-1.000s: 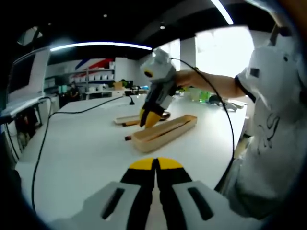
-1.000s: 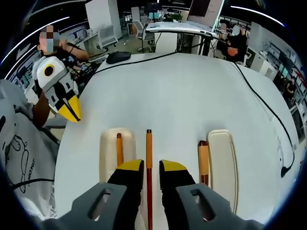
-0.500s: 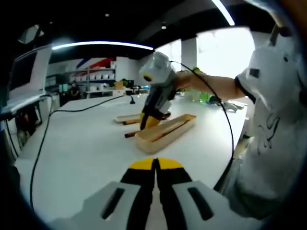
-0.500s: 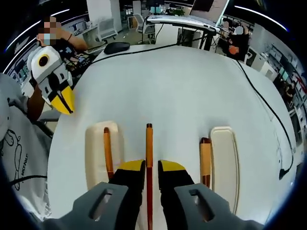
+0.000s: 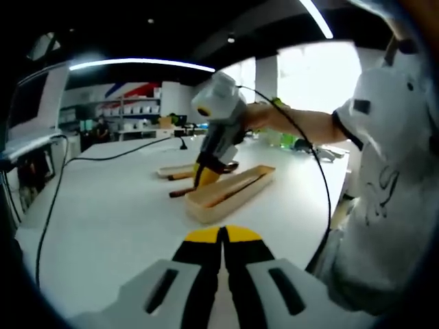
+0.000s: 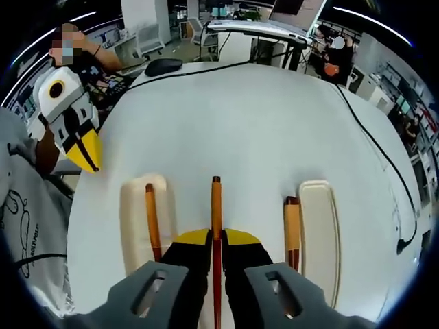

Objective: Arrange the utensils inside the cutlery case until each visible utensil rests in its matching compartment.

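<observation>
Cutlery case (image 6: 140, 226) is sitting at about 8 o'clock in the right gripper view, a pale tray with one wooden-handled utensil (image 6: 151, 221) already lying in it. Over at 4 o'clock there's what's looking like the lid or second half (image 6: 321, 240), with another wooden handle (image 6: 292, 229) lying just beside its near edge. Everything's resting on the white table (image 6: 260, 130).

The right gripper (image 6: 215, 238) is clamping down on a long thin wooden-handled utensil (image 6: 216, 205) that's running up toward 12 o'clock between the jaws, which look pressed right against its sides. The left gripper (image 5: 222, 234) is hanging back with its yellow tips touching and nothing between them; you can spot it at 9 o'clock in the right gripper view too.

Seems to me the pickup is what's going on here. To do it well I'd be checking the grip is squeezing the handle squarely so it isn't pivoting when lifted, keeping the utensil level, then swinging it toward 8 o'clock and lining it up parallel with the case's long slot before lowering. Can't tell from here which compartment it belongs in, the dividers are too hard to make out
</observation>
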Motion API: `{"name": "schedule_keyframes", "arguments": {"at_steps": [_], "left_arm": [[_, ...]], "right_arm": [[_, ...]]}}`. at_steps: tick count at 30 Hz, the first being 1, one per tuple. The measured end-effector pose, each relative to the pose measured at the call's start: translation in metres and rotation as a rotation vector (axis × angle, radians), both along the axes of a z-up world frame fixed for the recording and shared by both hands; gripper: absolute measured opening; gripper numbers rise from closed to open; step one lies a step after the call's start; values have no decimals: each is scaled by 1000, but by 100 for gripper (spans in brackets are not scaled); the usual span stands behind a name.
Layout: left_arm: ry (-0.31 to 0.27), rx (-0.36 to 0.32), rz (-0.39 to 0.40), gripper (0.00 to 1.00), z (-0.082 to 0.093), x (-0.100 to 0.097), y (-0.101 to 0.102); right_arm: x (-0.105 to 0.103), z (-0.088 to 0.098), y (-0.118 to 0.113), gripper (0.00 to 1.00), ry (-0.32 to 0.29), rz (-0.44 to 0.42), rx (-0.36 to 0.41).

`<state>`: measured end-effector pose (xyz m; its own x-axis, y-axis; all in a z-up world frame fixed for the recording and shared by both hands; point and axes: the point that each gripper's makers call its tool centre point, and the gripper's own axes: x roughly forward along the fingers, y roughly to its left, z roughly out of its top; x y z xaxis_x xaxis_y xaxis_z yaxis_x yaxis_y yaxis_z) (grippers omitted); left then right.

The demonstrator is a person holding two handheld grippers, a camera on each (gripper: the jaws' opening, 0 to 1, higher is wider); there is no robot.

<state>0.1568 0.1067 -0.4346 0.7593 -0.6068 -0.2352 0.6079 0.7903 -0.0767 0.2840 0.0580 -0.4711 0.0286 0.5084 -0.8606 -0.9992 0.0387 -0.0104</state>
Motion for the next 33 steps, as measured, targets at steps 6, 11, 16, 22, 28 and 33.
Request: {"name": "schedule_keyframes", "arguments": {"at_steps": [6, 11, 16, 22, 28, 33], "left_arm": [[5, 3, -7, 0, -2, -1, -3], [5, 3, -9, 0, -3, -1, -4], [5, 2, -9, 0, -2, -1, -3], [5, 3, -12, 0, -2, -2, -3], [2, 5, -15, 0, -1, -3, -4], [-3, 8, -17, 0, 1, -3, -4]], "right_arm": [[2, 5, 1, 4, -12, -13, 16], [2, 8, 3, 4, -22, -18, 26], [4, 15, 4, 4, -46, -12, 33], [7, 26, 7, 3, -81, -12, 52], [4, 39, 10, 4, -108, -3, 64], [5, 53, 12, 4, -128, -5, 87]]}}
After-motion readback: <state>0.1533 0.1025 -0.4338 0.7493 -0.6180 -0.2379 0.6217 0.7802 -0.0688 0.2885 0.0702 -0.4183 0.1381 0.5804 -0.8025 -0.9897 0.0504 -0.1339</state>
